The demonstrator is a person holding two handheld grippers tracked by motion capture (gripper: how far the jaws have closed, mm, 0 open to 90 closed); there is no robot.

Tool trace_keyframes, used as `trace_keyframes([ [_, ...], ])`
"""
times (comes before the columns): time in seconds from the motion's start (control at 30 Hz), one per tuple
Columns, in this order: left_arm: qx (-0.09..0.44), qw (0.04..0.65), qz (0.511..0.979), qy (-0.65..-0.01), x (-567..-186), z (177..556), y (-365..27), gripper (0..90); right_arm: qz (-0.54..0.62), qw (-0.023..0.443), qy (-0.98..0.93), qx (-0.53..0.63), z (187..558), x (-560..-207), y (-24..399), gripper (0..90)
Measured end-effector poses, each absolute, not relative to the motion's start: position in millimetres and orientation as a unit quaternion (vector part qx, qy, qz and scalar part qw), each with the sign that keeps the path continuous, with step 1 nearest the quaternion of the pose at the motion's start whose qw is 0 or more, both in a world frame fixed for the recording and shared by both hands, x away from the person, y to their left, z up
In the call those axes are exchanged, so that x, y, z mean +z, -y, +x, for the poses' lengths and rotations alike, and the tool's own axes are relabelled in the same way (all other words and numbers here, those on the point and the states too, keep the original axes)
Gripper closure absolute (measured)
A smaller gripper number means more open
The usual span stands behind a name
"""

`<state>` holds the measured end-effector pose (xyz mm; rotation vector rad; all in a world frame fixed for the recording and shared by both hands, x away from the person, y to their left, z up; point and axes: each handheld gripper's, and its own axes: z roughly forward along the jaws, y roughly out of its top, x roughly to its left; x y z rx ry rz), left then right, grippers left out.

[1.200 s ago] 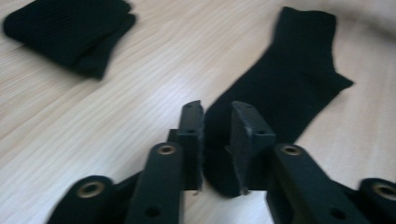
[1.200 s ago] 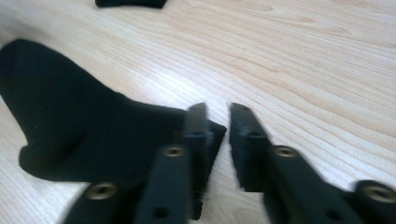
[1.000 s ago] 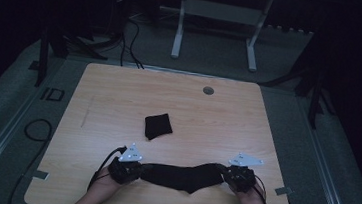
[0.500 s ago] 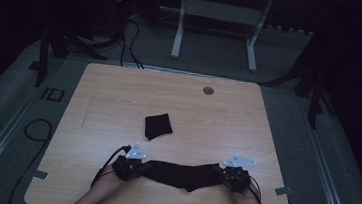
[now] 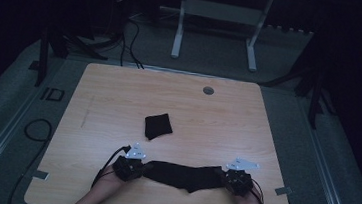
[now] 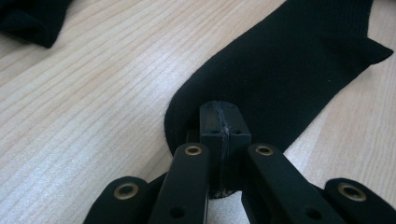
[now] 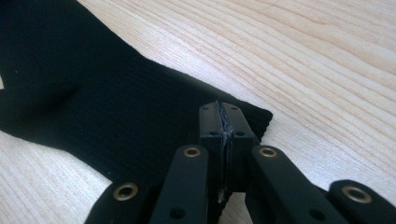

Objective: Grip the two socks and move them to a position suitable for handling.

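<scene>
Fingers (image 6: pixel 219 122) of the left gripper (image 5: pixel 129 168) pressed tight together, pinching the rounded end of a black sock (image 5: pixel 184 175). Fingers (image 7: pixel 226 125) of the right gripper (image 5: pixel 236 179) likewise closed flat on the sock's other end, at its straight edge. Sock lies stretched flat across the lower middle of the high view, on the worktop (image 5: pixel 119 96), between both grippers. A folded black cloth (image 5: pixel 158 126) sits apart, just above the sock, mid-frame.
</scene>
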<state>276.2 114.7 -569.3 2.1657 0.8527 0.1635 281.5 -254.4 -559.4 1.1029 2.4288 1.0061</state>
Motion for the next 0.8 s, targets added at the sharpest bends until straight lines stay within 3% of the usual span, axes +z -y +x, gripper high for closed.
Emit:
trace_keyframes([
  [0.13, 0.059, 0.404, 0.848, -0.339, -569.4, 275.9, -115.7, 89.2, 0.386, 0.138, -0.844, 0.345, 281.1, -554.0, 251.6, 84.7],
  [0.43, 0.07, 0.438, 0.836, -0.324, -555.0, 259.6, -127.2, 61.1, 0.361, 0.142, -0.833, 0.395, 299.4, -512.7, 233.2, 72.2],
  [0.57, 0.08, 0.439, 0.832, -0.329, -555.5, 254.5, -133.7, 53.6, 0.351, 0.153, -0.83, 0.406, 311.0, -501.3, 221.6, 68.1],
  [0.8, 0.08, 0.441, 0.827, -0.34, -557.5, 243.3, -148.4, 53.4, 0.32, 0.162, -0.836, 0.415, 344.7, -483.8, 181.9, 61.0],
])
